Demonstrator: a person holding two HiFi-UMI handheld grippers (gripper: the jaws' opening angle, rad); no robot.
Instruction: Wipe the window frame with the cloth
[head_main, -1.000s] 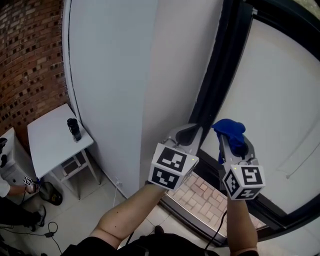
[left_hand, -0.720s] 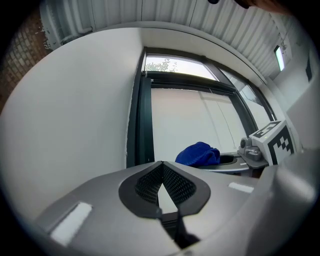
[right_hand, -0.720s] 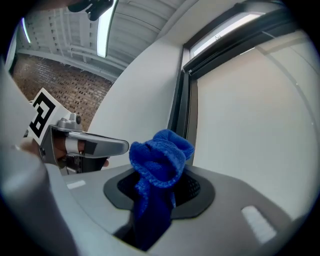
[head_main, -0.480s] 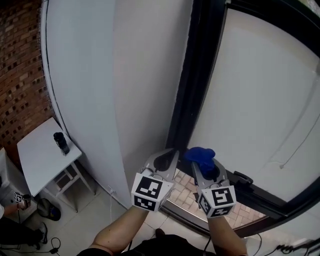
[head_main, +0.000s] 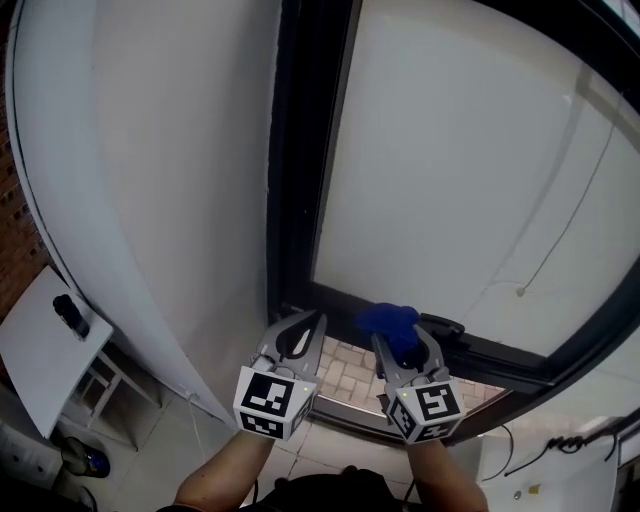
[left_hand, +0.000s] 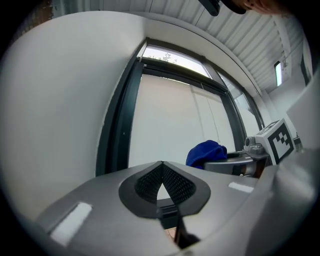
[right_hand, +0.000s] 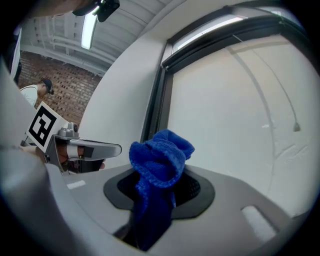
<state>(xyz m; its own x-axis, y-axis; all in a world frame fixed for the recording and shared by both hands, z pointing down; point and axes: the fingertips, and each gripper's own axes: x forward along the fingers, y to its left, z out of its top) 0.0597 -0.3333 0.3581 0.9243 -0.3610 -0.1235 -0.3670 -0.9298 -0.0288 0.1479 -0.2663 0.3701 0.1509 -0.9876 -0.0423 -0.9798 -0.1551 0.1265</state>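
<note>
The right gripper (right_hand: 161, 192) clamps a bunched blue cloth (right_hand: 160, 157), with the dark window frame (right_hand: 154, 102) beyond.

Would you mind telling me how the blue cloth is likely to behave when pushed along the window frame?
The blue cloth looks soft and floppy: it bunches above the right tongs, so it would probably flatten against the window frame. Its fuzzy weave suggests it is light and grips rather than slides. Pinched low, the free top may fold over.
</note>
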